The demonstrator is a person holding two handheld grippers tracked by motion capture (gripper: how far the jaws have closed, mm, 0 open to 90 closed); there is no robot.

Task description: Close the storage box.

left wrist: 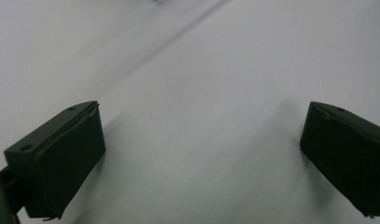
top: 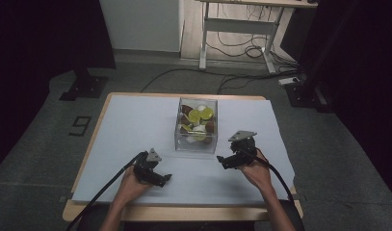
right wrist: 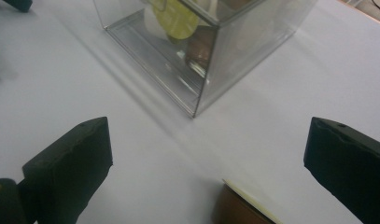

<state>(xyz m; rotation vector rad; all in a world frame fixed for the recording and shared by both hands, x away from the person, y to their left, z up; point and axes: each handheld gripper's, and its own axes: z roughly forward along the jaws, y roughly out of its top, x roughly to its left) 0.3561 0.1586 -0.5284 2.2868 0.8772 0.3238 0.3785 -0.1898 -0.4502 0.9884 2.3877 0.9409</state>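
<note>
Brown disc freed beside the clear box

High view: clear box [top: 197, 126] mid-table, both grippers near. Left gripper [left wrist: 201, 154]: released, empty. Right gripper [right wrist: 206, 161]: released, 1 brown disc [right wrist: 239, 207] below; likely light, stiff, slippery; take its rim.

You can read one sign: a dark figure [top: 80, 126] on the floor, just off the surface's left edge, shaped like a 9 or a 6. Nothing on the surface itself carries readable text.

Lab, camera stand bases [top: 83, 87], floor cables [top: 184, 73]
</note>
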